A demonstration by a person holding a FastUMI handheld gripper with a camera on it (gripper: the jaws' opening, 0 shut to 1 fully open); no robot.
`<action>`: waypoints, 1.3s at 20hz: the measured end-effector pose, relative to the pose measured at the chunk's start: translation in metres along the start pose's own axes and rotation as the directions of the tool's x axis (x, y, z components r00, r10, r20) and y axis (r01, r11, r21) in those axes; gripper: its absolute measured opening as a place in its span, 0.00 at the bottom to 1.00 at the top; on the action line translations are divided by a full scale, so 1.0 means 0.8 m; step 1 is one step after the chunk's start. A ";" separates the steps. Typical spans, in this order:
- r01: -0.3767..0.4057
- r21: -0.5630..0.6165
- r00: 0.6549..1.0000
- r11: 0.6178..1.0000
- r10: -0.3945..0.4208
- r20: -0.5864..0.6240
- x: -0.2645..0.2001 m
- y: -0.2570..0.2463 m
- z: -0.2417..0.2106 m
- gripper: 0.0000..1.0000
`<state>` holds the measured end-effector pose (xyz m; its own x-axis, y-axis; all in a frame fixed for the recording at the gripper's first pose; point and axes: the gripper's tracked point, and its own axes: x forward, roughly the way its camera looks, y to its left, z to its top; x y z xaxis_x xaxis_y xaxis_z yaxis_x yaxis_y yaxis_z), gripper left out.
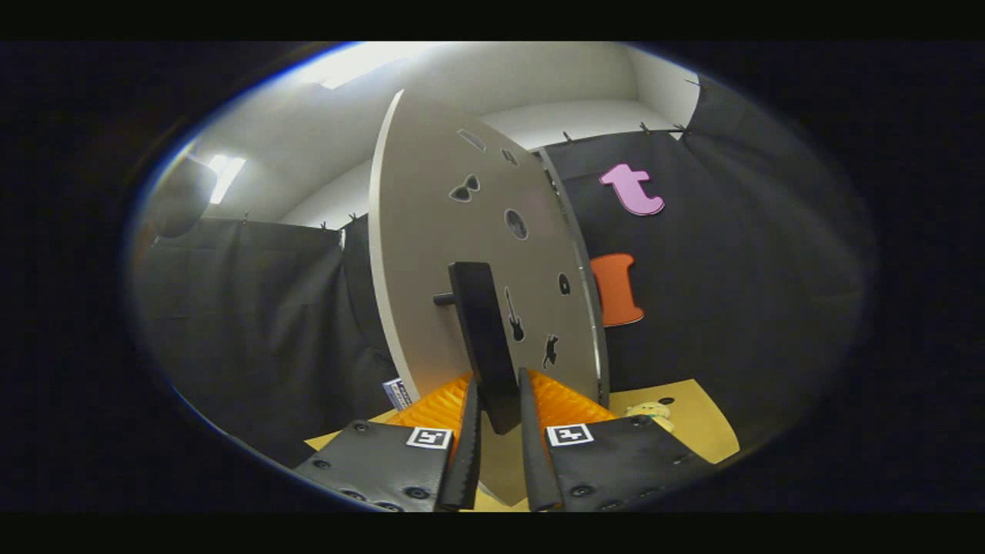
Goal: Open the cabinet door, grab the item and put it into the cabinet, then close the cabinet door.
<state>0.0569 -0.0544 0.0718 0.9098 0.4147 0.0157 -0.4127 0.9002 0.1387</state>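
The white cabinet door [431,254], a flat panel dotted with small black stickers, stands swung partly out towards me, its edge catching the ceiling light. Its black bar handle [483,346] runs down between the fingers of my gripper [500,427]. The fingers sit narrowly apart on either side of the handle's lower end, and I judge them closed on it, though I cannot see the pads press against it.

Just beyond the fingers lies an orange ribbed mat [562,404], partly hidden behind the handle. To the right of the door's far edge, on the yellow bench [700,419], sits a small pale plush toy [650,414], which I take to be the item to go inside. It rests apart from the gripper and looks untouched. A small blue-and-white box [396,392] peeks out at the foot of the door on the left.

As I read it, the task is in its first step: the door is coming open but the cabinet's inside is hidden from me. Fetching the toy, placing it inside and shutting the door all remain.
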 end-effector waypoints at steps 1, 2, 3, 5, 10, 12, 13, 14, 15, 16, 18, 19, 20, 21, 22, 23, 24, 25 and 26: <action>0.020 -0.018 1.000 1.000 -0.020 0.017 0.002 -0.007 0.005 0.29; 0.044 -0.036 0.999 0.998 -0.043 0.024 0.003 -0.017 0.006 0.28; 0.069 -0.053 0.997 0.996 -0.068 0.027 0.003 -0.029 0.006 0.26; 0.119 -0.086 0.992 0.989 -0.116 0.039 -0.002 -0.050 0.012 0.25; 0.172 -0.091 0.984 0.981 -0.168 0.058 -0.025 -0.091 0.024 0.25; 0.151 -0.069 0.988 0.986 -0.148 0.052 -0.029 -0.087 0.019 0.25; 0.148 -0.068 0.988 0.987 -0.144 0.051 -0.031 -0.083 0.018 0.26; 0.163 -0.073 0.986 0.984 -0.159 0.056 -0.033 -0.086 0.019 0.26; 0.181 -0.077 0.982 0.980 -0.177 0.062 -0.037 -0.086 0.019 0.26; 0.194 -0.073 0.980 0.978 -0.189 0.070 -0.044 -0.084 0.020 0.26; 0.222 -0.059 0.972 0.973 -0.216 0.092 -0.059 -0.078 0.021 0.27; 0.233 -0.059 0.968 0.971 -0.226 0.109 -0.073 -0.070 0.024 0.27; 0.236 -0.065 0.965 0.970 -0.226 0.129 -0.088 -0.057 0.027 0.27; 0.232 -0.076 0.965 0.970 -0.219 0.147 -0.104 -0.039 0.030 0.27; 0.225 -0.094 0.964 0.970 -0.207 0.166 -0.117 -0.020 0.031 0.27; 0.216 -0.122 0.964 0.969 -0.191 0.185 -0.127 0.000 0.033 0.33; 0.202 -0.158 0.965 0.966 -0.169 0.203 -0.135 0.022 0.033 0.38; 0.179 -0.198 0.967 0.964 -0.135 0.215 -0.139 0.047 0.034 0.43; 0.146 -0.235 0.971 0.961 -0.094 0.220 -0.141 0.073 0.032 0.47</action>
<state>-0.0686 -0.0522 0.1032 0.9316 0.2892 0.2203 -0.2741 0.9568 -0.0969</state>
